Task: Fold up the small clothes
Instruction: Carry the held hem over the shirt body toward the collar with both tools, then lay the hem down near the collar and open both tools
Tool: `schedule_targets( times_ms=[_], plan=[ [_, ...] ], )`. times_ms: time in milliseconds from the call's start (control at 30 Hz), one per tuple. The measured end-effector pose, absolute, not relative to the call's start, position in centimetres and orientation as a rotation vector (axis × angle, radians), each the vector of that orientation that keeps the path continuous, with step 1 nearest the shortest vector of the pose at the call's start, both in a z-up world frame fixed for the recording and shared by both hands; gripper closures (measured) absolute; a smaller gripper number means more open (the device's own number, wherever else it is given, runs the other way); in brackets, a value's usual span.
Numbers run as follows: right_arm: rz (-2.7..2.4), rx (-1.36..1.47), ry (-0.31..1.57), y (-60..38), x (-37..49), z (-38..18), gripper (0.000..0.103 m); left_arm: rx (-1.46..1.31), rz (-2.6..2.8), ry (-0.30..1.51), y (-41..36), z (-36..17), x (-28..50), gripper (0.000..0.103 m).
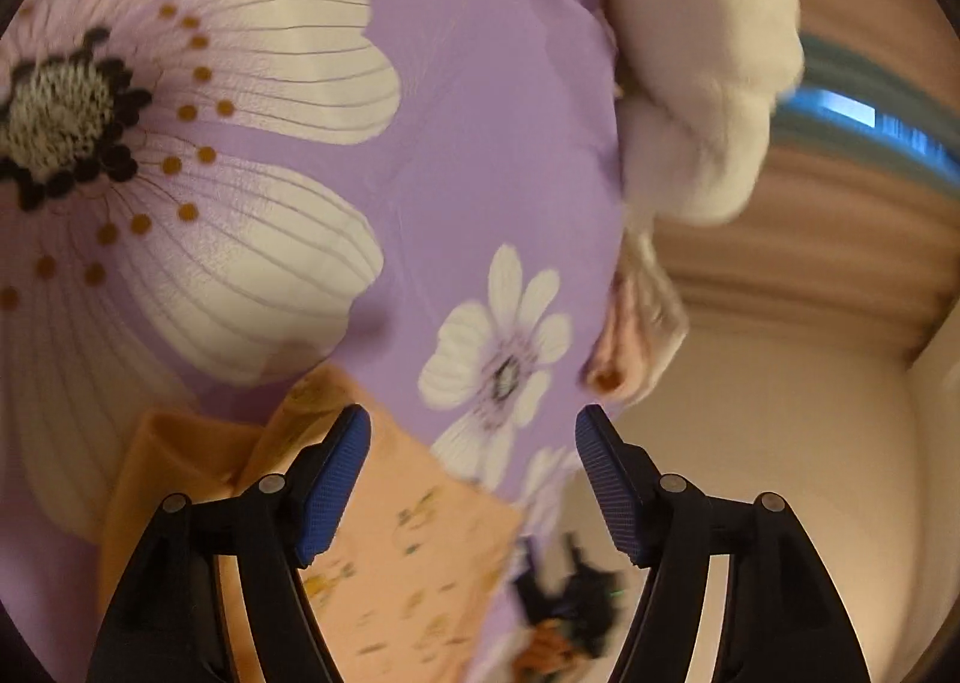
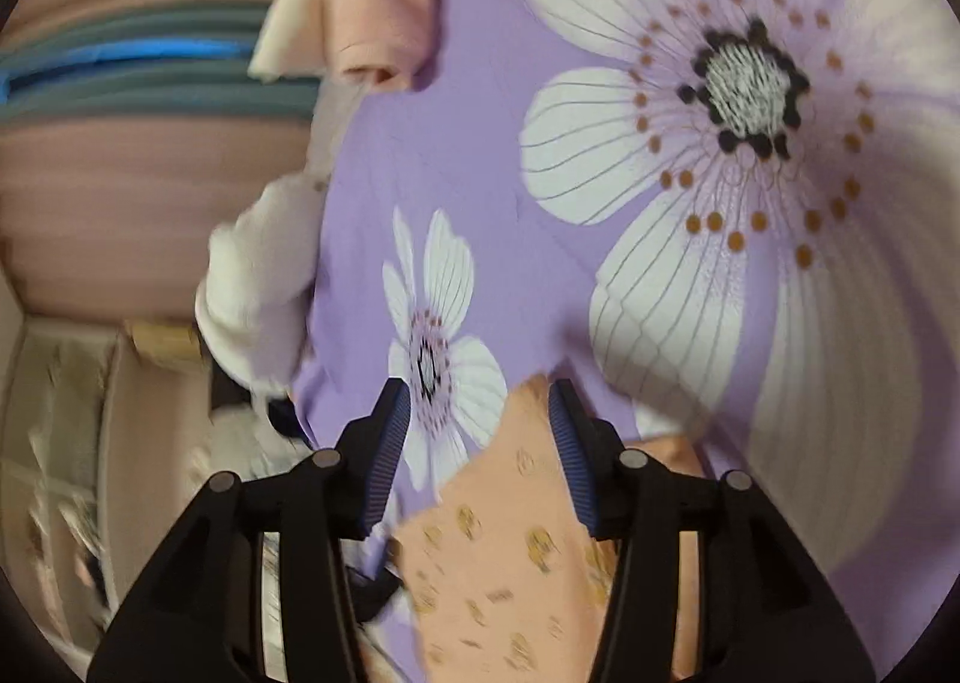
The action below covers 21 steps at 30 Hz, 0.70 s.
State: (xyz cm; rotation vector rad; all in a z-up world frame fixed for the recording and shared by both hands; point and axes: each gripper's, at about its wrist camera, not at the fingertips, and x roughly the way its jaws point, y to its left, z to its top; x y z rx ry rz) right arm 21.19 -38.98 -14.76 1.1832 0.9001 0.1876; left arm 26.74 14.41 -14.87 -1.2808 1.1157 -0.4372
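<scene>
Your left gripper (image 1: 471, 482) fingers wide apart, empty; orange garment (image 1: 408, 551) lies low-left. Right gripper (image 2: 480, 458) part-open, straddling garment's corner (image 2: 531, 401); right nearer.

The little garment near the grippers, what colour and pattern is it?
Peach-orange garment with small yellowish printed motifs, clearest in the right wrist view.

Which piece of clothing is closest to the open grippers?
The peach patterned garment, lying just under both grippers; the cream and pink clothes sit far off at the sheet's edge.
</scene>
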Motion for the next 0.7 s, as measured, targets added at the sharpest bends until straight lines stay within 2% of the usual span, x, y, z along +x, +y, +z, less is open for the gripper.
schedule_targets(
  times_ms=[167,300,367,500,700],
  plan=[
    [0.229,0.846,0.901,-37.5,17.0,-11.6,0.054,-0.982,-0.451,1.141,13.2,-12.8,23.7,0.034],
    [0.276,0.679,0.915,-35.9,12.6,-10.9,0.055,-0.786,-0.518,1.130,11.5,-11.2,19.6,0.034],
    [0.286,0.605,0.926,-35.2,9.9,-10.8,0.057,-0.673,-0.537,1.133,10.4,-10.7,17.2,0.034],
    [0.264,0.472,0.975,-33.1,6.5,-12.0,0.070,-0.510,-0.554,1.125,8.2,-10.3,13.1,0.034],
    [0.248,0.353,0.974,-30.8,4.8,-12.5,0.071,-0.391,-0.541,1.131,6.4,-11.4,10.1,0.034]
  ],
)
